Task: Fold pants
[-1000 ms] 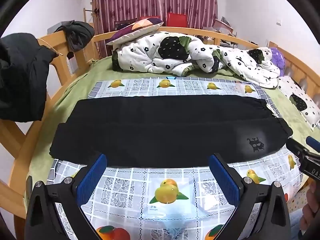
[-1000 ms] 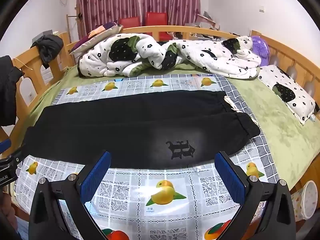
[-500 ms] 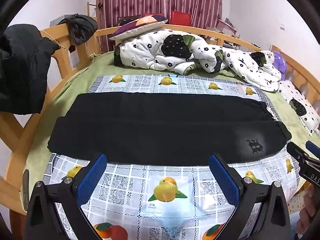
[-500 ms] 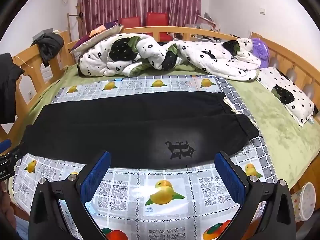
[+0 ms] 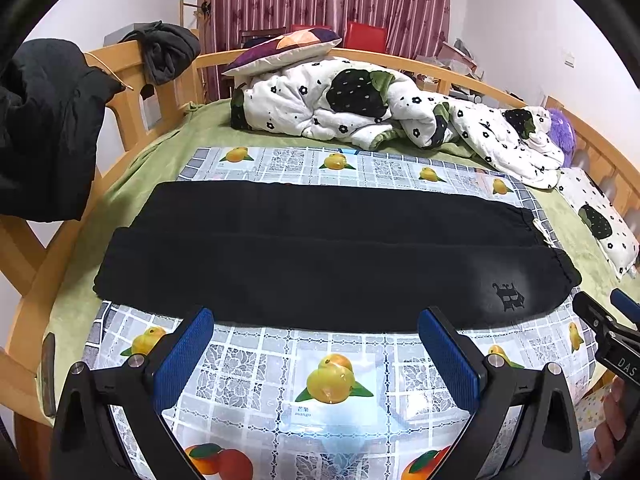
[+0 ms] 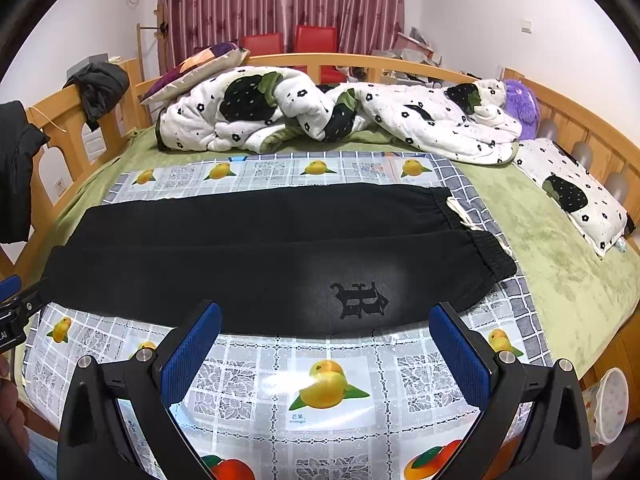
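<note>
Left view only: dark coat on bed rail. Right view only: cup beside bed. Black pants flat ahead of left hand-held gripper and right hand-held gripper, both wide apart, empty, hovering over fruit-print cloth.

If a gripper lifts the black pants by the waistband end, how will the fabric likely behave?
The black pants lie flat and limp, so they will probably drape and sag rather than hold shape. The fabric looks thick, so likely fairly heavy for cloth. The glossy fruit-print mat underneath may let them slide when dragged. Both the left gripper and right gripper hang open, short of them.
</note>
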Tool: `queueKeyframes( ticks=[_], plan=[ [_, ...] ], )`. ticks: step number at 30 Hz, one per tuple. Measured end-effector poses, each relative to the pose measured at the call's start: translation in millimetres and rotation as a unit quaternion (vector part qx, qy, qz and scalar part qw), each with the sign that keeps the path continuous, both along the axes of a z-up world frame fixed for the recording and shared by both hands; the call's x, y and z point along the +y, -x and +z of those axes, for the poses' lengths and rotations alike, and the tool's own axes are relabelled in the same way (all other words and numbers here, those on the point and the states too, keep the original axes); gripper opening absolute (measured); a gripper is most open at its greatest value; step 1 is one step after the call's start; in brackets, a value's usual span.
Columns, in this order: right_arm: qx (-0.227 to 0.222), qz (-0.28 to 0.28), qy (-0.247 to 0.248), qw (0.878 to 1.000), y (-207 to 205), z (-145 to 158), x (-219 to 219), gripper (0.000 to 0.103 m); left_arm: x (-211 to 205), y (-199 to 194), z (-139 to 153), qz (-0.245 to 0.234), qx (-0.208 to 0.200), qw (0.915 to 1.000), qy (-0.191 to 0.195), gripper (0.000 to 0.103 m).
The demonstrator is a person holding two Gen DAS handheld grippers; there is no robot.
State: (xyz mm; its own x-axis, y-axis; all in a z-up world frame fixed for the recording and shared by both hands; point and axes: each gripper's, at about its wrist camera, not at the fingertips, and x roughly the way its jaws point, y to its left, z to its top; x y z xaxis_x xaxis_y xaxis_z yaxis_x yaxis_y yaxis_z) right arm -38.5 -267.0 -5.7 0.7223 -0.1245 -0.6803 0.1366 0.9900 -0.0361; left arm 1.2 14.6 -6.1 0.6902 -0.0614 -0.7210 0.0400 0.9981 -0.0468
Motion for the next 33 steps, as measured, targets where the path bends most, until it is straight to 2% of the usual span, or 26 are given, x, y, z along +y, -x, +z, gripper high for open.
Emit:
queueKeyframes(
  ticks=[33],
  plan=[
    [0.002, 0.002, -0.003, 1.0, -1.3, 2.4, 1.1, 0.102, -2.8, 0.2, 0.9, -0.008, 0.001, 1.0, 0.001, 0.103]
  ],
)
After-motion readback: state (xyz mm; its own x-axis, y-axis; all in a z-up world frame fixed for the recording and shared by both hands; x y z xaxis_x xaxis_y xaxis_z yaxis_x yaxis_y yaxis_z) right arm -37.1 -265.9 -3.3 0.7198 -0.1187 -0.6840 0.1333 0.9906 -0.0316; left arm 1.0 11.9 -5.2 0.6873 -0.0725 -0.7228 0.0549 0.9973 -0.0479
